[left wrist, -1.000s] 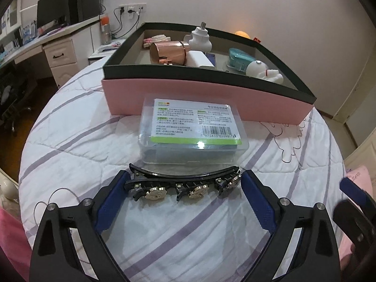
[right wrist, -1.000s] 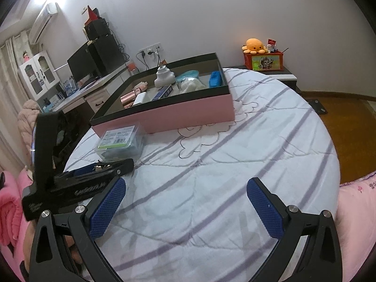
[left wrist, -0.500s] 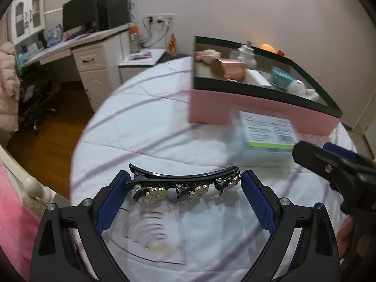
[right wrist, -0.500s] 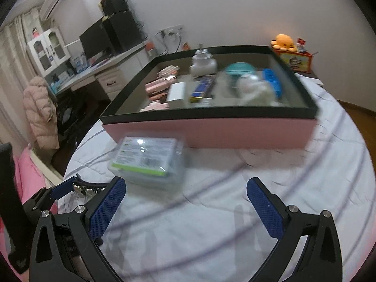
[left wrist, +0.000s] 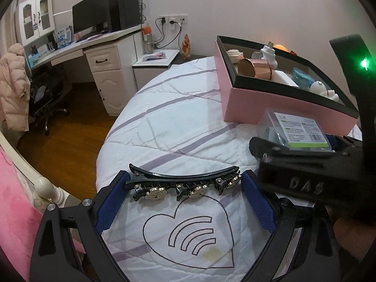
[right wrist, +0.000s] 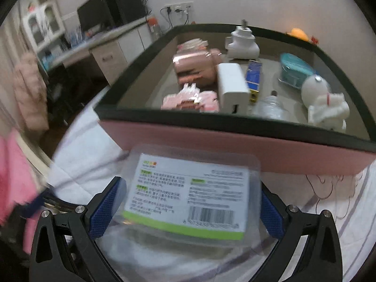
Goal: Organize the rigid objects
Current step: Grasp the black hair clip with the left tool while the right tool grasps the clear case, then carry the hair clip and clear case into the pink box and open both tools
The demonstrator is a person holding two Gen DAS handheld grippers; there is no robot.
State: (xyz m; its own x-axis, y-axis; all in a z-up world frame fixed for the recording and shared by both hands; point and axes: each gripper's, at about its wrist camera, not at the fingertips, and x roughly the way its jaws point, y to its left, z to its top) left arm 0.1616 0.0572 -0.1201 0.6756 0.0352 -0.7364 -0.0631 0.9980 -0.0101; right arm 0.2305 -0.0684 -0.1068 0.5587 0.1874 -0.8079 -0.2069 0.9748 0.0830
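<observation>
Several items, including a rose-gold metal cylinder (right wrist: 196, 69), fill the black-rimmed pink box (right wrist: 235, 150); left gripper (left wrist: 185, 196) clamps a black curved hair clip (left wrist: 185, 181), right gripper (right wrist: 191, 205) wide around a clear plastic labelled case (right wrist: 190, 192).

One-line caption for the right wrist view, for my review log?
Right gripper straddles a clear labelled plastic case on the quilt, before the pink box of sorted items.

Hair clip (left wrist: 183, 179): glossy black plastic with shiny metal studs. Clear plastic case (right wrist: 192, 192): smooth, paper label on top. Storage box (right wrist: 235, 145): matt pink card, black rim. Bedspread (left wrist: 169, 122): quilted white cloth. Gripper pads (left wrist: 110, 208): rough blue texture. Cylinder (left wrist: 255, 68) inside box: polished copper metal.
</observation>
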